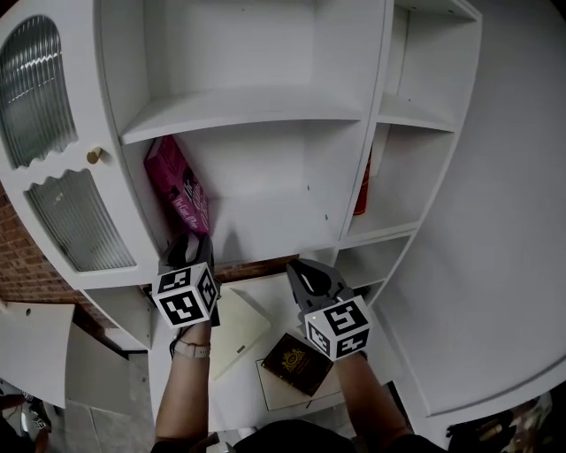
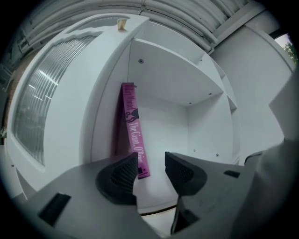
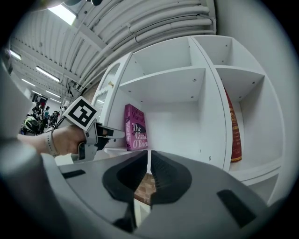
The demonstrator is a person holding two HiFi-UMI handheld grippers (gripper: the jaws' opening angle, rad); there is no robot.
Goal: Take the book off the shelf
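Pink book [image 1: 180, 186] tilted against shelf's [image 1: 274, 232] left wall, spine outward, likely propped there for want of neighbours. Left gripper [image 2: 151, 161] level before spine, jaws spread to straddle it, nothing pinched. Right gripper [image 3: 149, 158] pressed together, empty, idle.

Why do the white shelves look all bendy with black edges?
Left gripper view: wide-angle lens bows the shelves, black ring round the picture. Right gripper view: same bowing, ceiling light glaring top left. Head view: shelves curve too, no black ring.
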